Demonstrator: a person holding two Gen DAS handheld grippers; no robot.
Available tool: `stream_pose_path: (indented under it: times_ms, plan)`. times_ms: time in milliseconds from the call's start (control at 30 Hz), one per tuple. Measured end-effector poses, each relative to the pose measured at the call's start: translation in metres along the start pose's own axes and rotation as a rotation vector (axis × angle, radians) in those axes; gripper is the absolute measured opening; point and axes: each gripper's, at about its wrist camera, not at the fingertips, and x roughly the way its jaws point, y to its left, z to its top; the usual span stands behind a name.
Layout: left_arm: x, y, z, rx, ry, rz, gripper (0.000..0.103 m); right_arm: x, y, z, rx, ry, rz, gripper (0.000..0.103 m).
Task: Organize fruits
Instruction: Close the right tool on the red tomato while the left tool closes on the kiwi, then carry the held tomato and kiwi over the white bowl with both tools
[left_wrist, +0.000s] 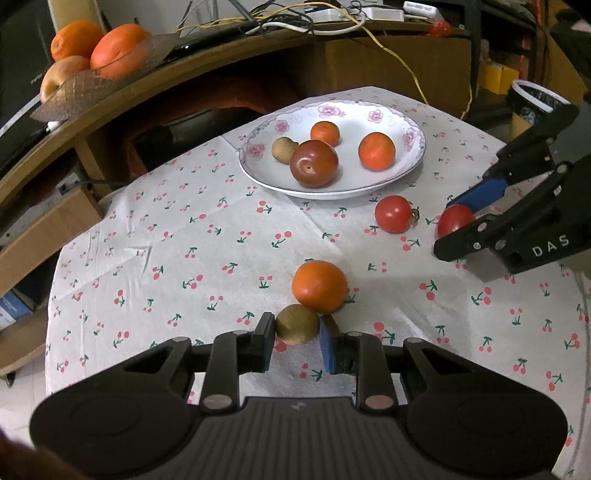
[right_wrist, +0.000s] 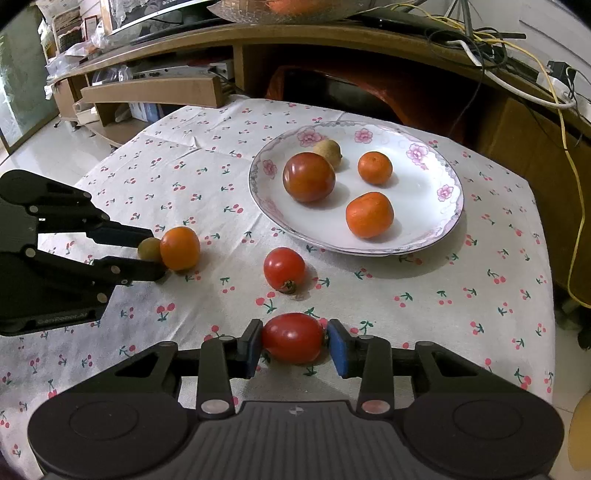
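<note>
1. Left gripper (left_wrist: 297, 338): jaws are set on either side of a small brown-green fruit (left_wrist: 297, 324) on the cherry-print tablecloth (left_wrist: 177, 258). The blue pad on one side is seen touching the fruit; on the other side contact cannot be confirmed. No lift is shown, the fruit is resting on the cloth.
2. That fruit is touching an orange mandarin (left_wrist: 320, 285) lying just beyond it. The same pair is seen in the right wrist view, between the left gripper's fingers (right_wrist: 122, 234).
3. Right gripper (right_wrist: 293, 345): jaws are closed in around a red tomato (right_wrist: 292, 338). One pad is pressed against it; a thin gap or the stem end is seen at the other pad (right_wrist: 338, 347), so a full clamp cannot be confirmed. The tomato is low at the cloth.
4. A second red tomato (right_wrist: 284, 268) is lying free on the cloth, stem end down toward the camera, between the gripped tomato and the plate.
5. The floral-rimmed white plate (right_wrist: 439, 229) is placed toward the far side of the table. Four fruits are held on it: a large dark red tomato (right_wrist: 308, 177), a brown-green fruit (right_wrist: 328, 152) touching behind it, and two mandarins (right_wrist: 369, 215), apart from each other.
6. A glass dish of oranges (left_wrist: 110, 51) is seen on the wooden shelf behind.
</note>
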Motion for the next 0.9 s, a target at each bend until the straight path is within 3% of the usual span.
stream_pose_path:
  times_ms: [600,900]
  plan:
    - [-0.005,-0.002,0.002,-0.001,0.002,-0.003,0.031,-0.005,0.0,-0.001,0.006,0.013,-0.013,0.036]
    - [-0.011,-0.007,0.018,-0.013,-0.037,-0.02,0.031,-0.016,0.003,0.012,0.022,-0.037,-0.004,0.036]
